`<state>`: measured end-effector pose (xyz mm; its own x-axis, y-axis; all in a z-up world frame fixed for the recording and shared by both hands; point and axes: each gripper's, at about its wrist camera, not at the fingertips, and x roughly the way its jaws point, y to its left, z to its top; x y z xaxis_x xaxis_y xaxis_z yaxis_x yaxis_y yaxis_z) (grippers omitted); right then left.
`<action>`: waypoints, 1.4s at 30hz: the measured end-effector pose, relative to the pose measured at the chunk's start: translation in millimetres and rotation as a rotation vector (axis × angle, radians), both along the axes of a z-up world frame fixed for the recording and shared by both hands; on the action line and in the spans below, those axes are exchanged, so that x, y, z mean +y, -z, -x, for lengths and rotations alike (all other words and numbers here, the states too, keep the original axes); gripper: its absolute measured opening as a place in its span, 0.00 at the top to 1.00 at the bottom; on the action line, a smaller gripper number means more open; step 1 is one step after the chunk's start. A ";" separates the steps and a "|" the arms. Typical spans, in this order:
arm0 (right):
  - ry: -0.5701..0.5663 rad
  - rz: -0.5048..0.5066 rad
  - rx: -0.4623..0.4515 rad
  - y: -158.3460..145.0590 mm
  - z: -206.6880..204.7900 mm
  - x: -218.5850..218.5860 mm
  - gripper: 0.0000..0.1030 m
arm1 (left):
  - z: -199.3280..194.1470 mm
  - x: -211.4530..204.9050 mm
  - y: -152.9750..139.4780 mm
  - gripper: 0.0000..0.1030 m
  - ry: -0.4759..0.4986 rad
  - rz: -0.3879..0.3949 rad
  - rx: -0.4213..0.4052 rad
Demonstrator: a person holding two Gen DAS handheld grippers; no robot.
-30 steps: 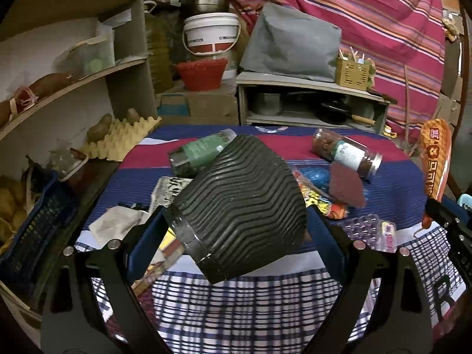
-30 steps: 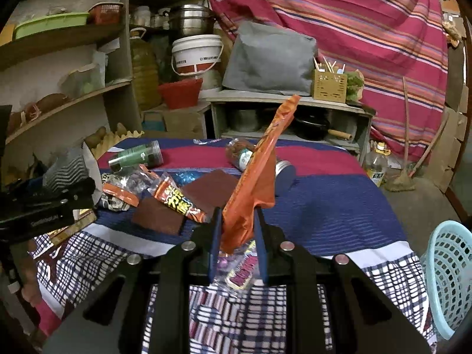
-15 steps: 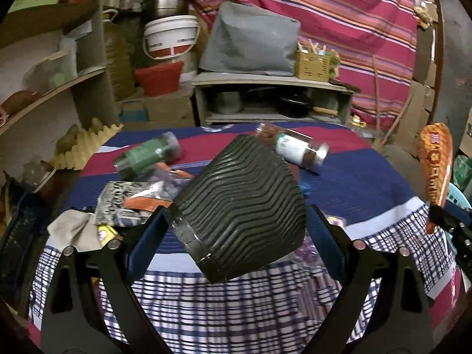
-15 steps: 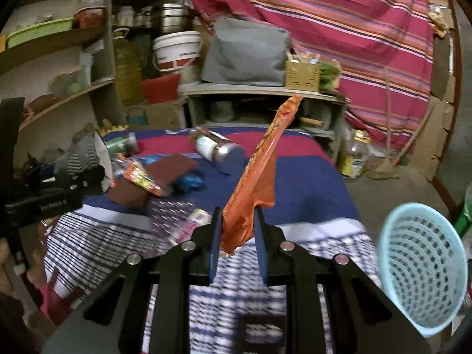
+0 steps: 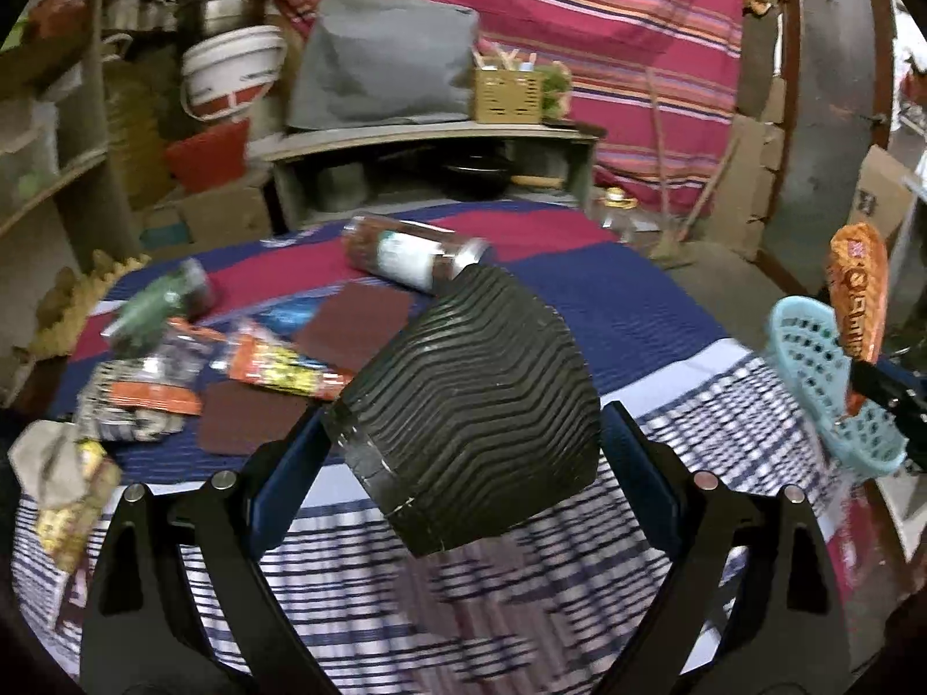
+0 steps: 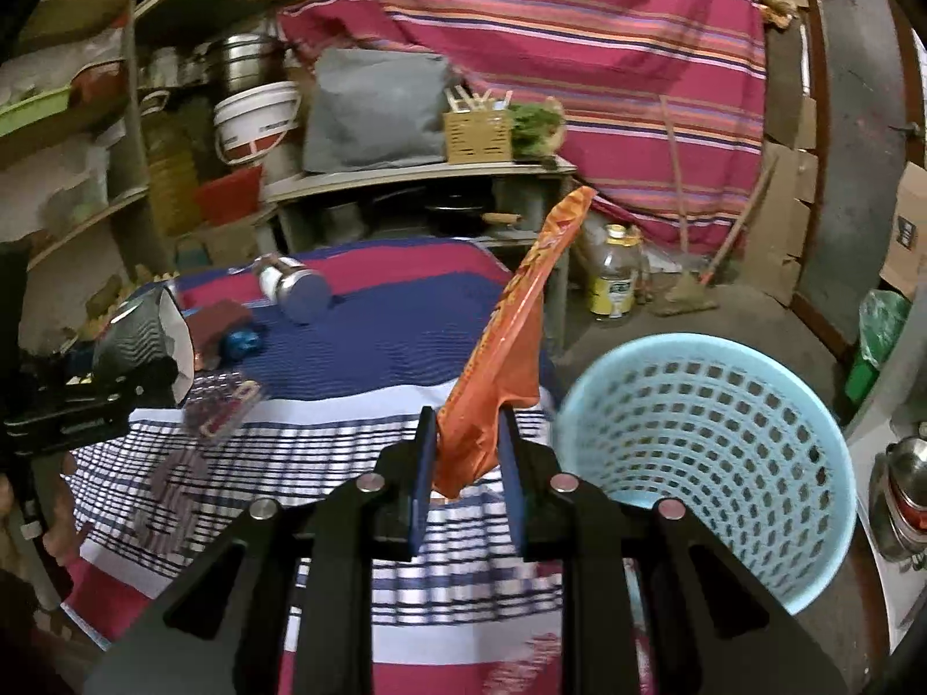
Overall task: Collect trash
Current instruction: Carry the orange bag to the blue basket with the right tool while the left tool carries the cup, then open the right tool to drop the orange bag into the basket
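My left gripper (image 5: 463, 440) is shut on a black ribbed paper cup (image 5: 469, 405), held tilted above the table's front edge; the cup also shows in the right wrist view (image 6: 139, 341). My right gripper (image 6: 466, 434) is shut on a long orange snack wrapper (image 6: 510, 336) that stands up from the jaws, just left of a light blue mesh basket (image 6: 707, 463). In the left wrist view the wrapper (image 5: 857, 295) is beside the basket (image 5: 823, 388) at far right.
The striped tablecloth (image 5: 637, 313) carries a brown jar (image 5: 411, 258), a green jar (image 5: 162, 301), brown pads (image 5: 353, 324), orange wrappers (image 5: 278, 365) and a cloth (image 5: 52, 463). A blister pack (image 6: 226, 405) lies near the front edge. Shelves stand at left and behind.
Both grippers have swung right with their loads. The blue basket has come closer and larger in the right wrist view and has entered the left wrist view.
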<state>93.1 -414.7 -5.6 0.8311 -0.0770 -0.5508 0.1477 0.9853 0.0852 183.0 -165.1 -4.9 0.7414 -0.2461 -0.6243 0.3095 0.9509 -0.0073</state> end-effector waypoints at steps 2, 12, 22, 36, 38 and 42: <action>0.023 -0.010 -0.003 3.4 4.5 -14.7 0.79 | 0.4 -11.4 2.9 0.13 0.022 0.020 0.007; 0.184 -0.008 0.011 16.5 27.6 -100.5 0.79 | 9.6 -103.8 -0.9 0.12 0.153 0.036 -0.064; 0.286 -0.024 0.034 31.0 48.4 -155.9 0.79 | 23.7 -232.8 9.0 0.12 0.370 0.020 -0.067; 0.294 -0.048 0.043 45.1 48.8 -168.6 0.79 | 15.7 -271.9 18.5 0.06 0.428 0.022 -0.032; 0.291 -0.047 0.045 45.2 47.2 -166.6 0.79 | 15.7 -268.5 16.3 0.06 0.424 0.026 -0.033; 0.280 -0.044 0.048 45.1 44.1 -160.4 0.79 | 17.4 -256.6 10.7 0.06 0.391 0.001 -0.064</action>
<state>49.1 -575.1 -50.7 0.7534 -0.2750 -0.5973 0.4189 0.9009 0.1135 165.6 -421.6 -15.6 0.6291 -0.5183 -0.5794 0.6482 0.7611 0.0230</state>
